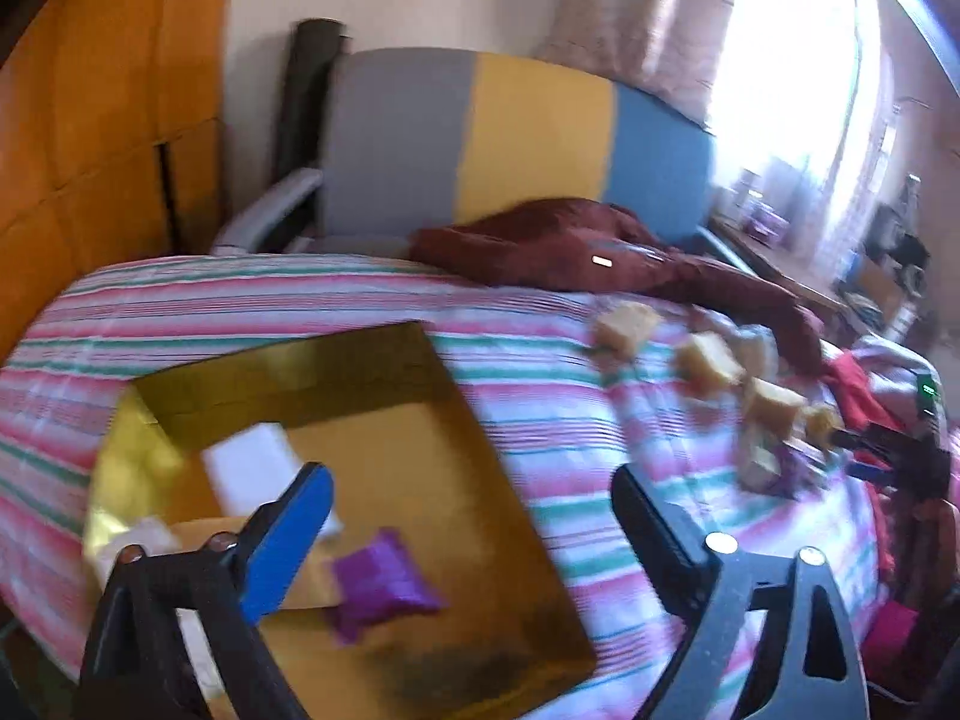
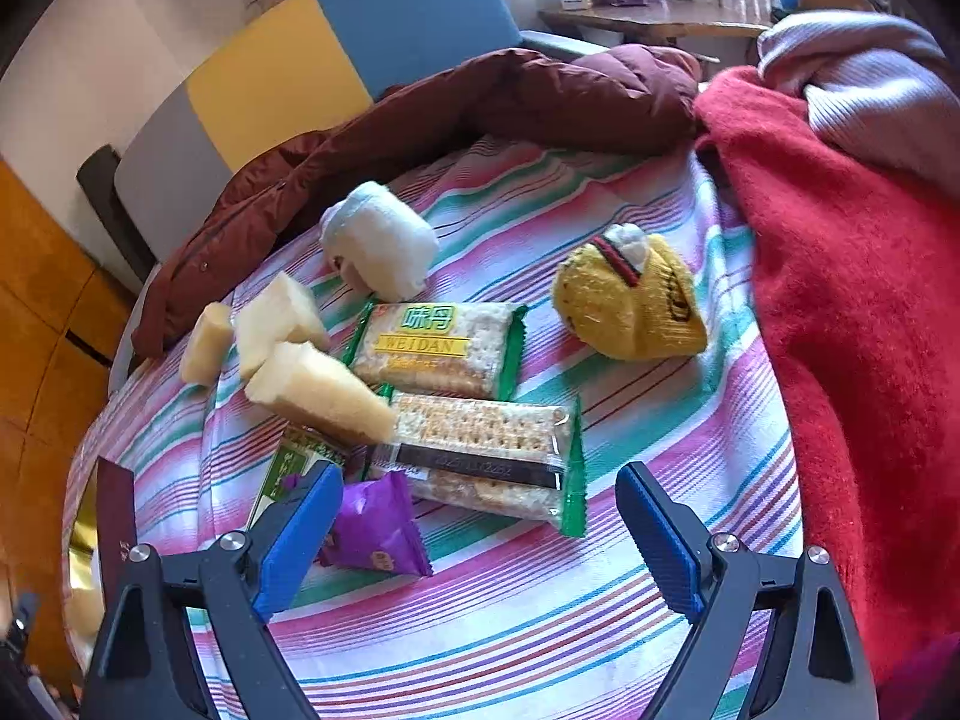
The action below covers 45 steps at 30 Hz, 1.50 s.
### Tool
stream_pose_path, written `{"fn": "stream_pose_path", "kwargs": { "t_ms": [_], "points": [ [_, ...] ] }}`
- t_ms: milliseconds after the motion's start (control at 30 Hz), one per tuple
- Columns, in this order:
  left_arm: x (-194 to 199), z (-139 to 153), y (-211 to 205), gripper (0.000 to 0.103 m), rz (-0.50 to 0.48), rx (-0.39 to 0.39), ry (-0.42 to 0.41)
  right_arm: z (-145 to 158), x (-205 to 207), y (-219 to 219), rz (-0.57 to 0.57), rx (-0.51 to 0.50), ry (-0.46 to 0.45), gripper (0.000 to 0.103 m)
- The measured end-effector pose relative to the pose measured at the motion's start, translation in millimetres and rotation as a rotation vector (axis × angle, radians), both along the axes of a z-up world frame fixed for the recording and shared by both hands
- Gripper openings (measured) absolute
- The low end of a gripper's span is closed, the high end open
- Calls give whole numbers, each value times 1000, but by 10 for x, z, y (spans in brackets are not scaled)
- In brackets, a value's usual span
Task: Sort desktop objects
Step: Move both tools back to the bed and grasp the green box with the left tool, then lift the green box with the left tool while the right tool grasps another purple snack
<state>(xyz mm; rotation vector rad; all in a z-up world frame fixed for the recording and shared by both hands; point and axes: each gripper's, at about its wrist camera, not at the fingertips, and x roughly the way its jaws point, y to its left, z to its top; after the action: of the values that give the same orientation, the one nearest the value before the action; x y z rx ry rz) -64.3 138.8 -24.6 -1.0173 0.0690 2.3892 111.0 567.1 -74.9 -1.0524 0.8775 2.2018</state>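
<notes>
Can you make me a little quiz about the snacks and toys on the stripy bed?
1. True or false: the purple packet near the right gripper is squeezed between its fingers.
2. What colour is the tray under the left gripper? A gold, B green, C white.
3. How many cracker packs with green ends lie in the right wrist view?

Key
1. False. The jaws stand wide open and the packet lies on the sheet beside the left finger.
2. A, gold.
3. Two, one showing its yellow label, the other nearer the gripper.
</notes>
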Motion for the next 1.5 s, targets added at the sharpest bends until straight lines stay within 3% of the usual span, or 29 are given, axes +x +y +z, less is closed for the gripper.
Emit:
{"fn": "stream_pose_path", "kwargs": {
  "t_ms": [233,500,800,1067,1200,1500],
  "points": [
    [98,-88,846,86,-182,13,-66,-6,55,83,-30,-51,41,93],
    [235,-309,1899,76,-400,-66,-95,52,34,47,-6,-62,77,94],
    [357,-651,2642,58,-557,-185,-96,98,36,39,2,-63,97,96],
    [330,-919,2966,49,-611,-234,-117,83,7,66,5,-64,92,96],
    [260,-1038,3026,32,-613,-240,-145,49,5,91,-4,-69,83,96],
    [219,-1013,2560,31,-548,-153,-190,-38,-181,-81,108,-109,87,96]
  ]
}}
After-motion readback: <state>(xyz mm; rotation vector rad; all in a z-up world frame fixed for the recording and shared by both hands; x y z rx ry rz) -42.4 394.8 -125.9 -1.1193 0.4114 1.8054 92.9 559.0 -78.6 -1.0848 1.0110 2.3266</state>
